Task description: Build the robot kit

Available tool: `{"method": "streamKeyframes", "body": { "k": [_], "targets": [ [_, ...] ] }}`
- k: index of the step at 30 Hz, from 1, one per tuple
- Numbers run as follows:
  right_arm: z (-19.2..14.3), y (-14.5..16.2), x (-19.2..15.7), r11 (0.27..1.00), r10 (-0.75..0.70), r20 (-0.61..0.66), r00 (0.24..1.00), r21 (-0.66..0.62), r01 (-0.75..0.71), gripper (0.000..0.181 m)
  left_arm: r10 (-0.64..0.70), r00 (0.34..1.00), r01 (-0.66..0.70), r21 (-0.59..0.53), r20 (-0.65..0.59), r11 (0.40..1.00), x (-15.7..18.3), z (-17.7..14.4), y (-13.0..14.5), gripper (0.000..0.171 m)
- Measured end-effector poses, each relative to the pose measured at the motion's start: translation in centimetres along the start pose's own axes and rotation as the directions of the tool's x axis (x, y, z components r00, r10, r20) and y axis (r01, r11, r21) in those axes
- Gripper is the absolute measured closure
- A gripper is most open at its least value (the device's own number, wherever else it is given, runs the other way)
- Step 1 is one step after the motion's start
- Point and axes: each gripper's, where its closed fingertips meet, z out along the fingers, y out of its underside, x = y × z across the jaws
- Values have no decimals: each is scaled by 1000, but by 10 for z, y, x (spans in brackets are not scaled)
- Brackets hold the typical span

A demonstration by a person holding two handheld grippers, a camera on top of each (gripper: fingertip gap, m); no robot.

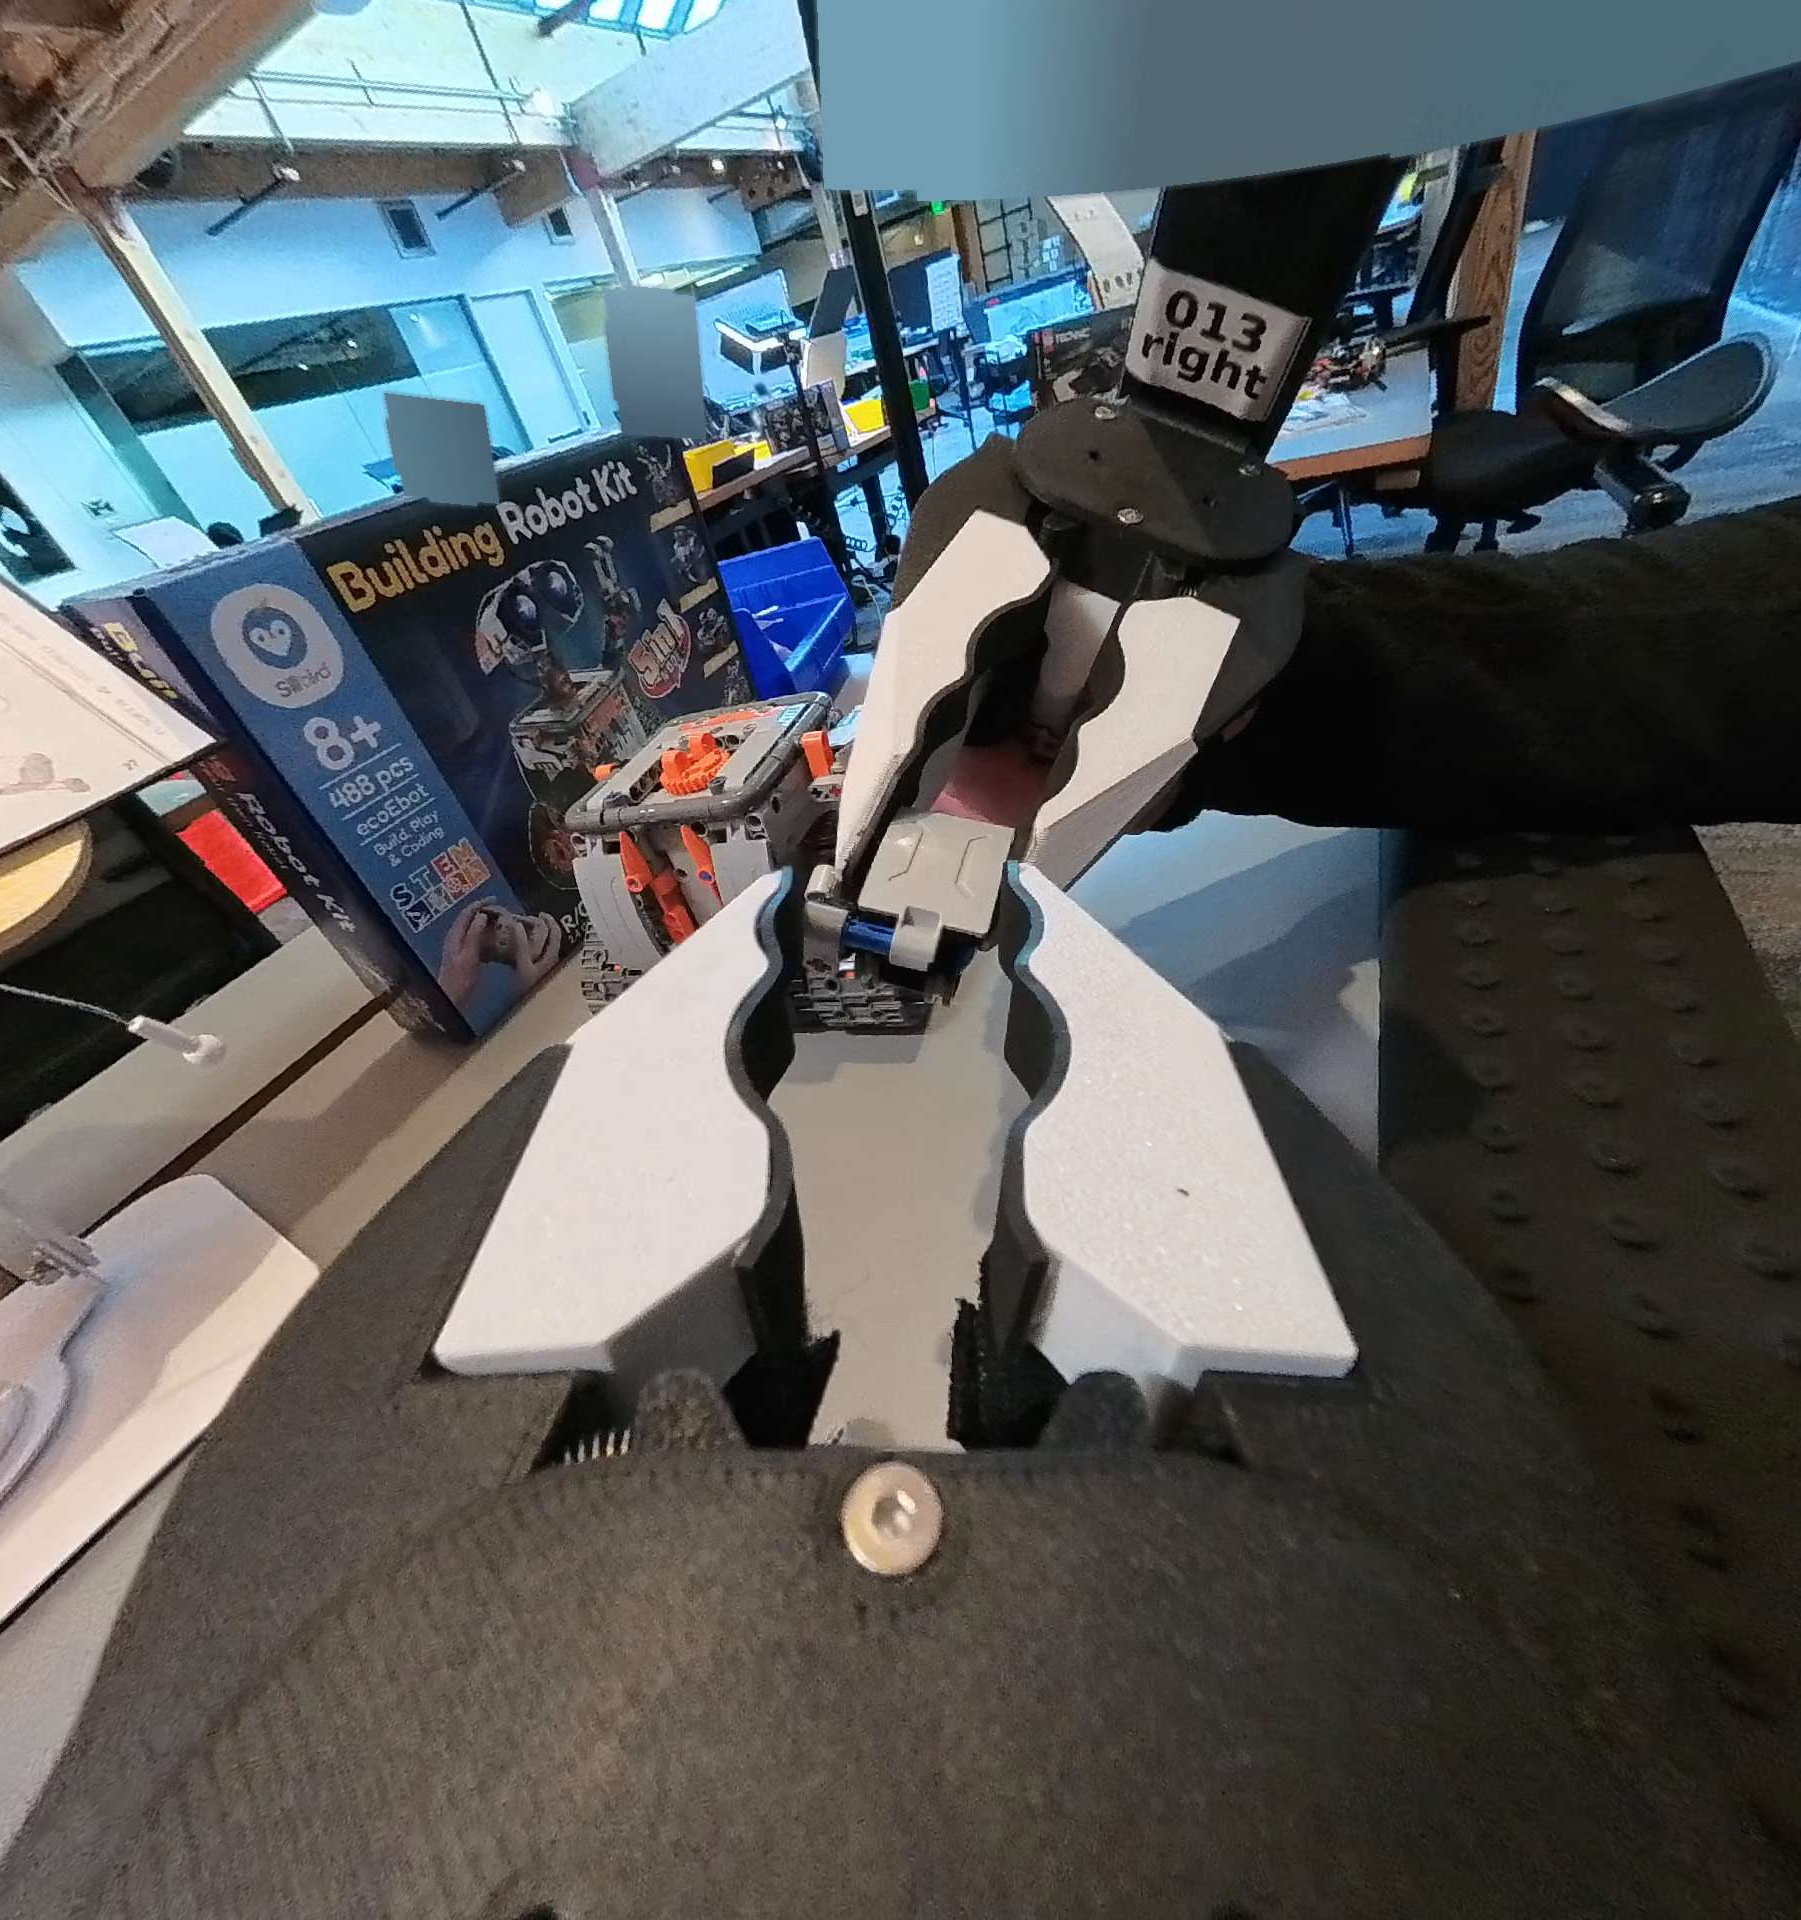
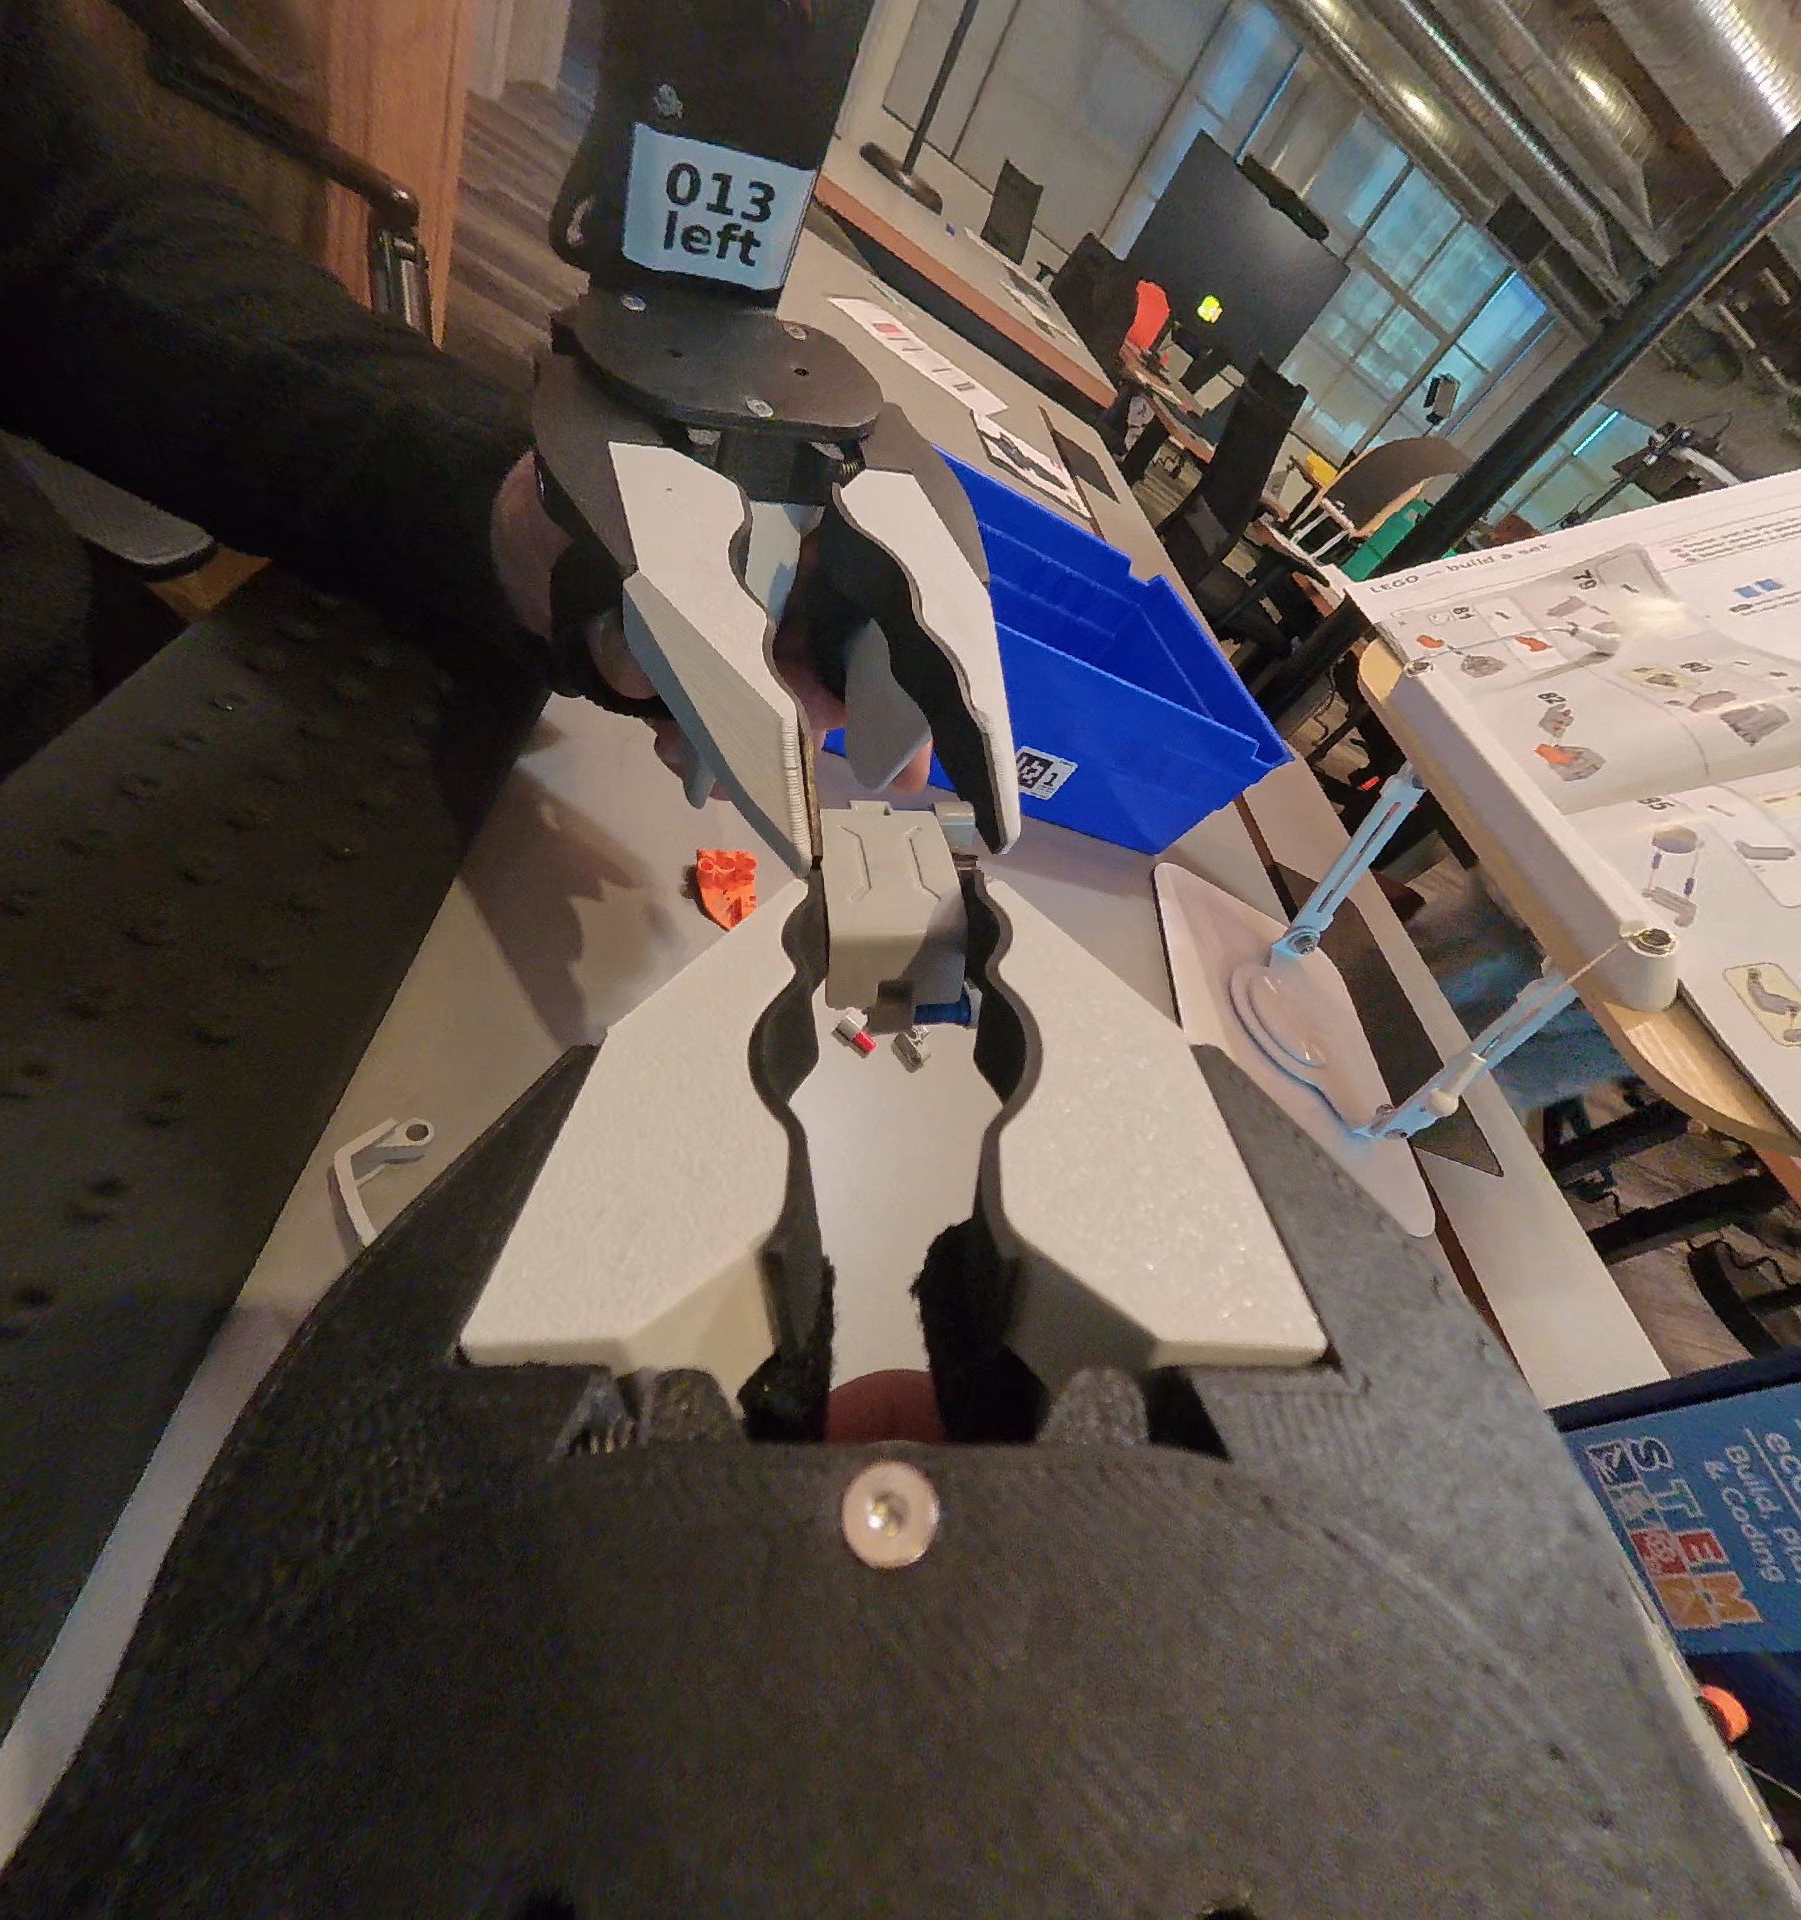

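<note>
Both grippers, left gripper [image 1: 901, 894] and right gripper [image 2: 891, 914], met tip to tip, each clamped on one grey brick-built assembly [image 2: 891, 914] held between them above my table [image 2: 522, 987].

open workshop hall | bright skylight [image 1: 626, 12] overhead | wooden post [image 1: 1488, 260] | black mesh chair [image 1: 1602, 416] | tall windows [image 2: 1395, 281] | ceiling ducts [image 2: 1706, 94] | long desks [image 2: 979, 281] behind

Left wrist view: close, facing the right claw [image 1: 927, 862].
Right wrist view: close, facing the left claw [image 2: 901, 847].
Shared: grey brick assembly [image 1: 922, 883] above the worktop [image 2: 522, 997].
</note>
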Motion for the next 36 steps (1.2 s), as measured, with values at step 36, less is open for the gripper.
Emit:
{"method": "streamKeyframes", "body": {
  "k": [36],
  "targets": [
    [-3,-9,-8,990,110,98,989,80,-118,157,51,994,-49,18,-98,999,11,-11,-3,140]
  ]
}}
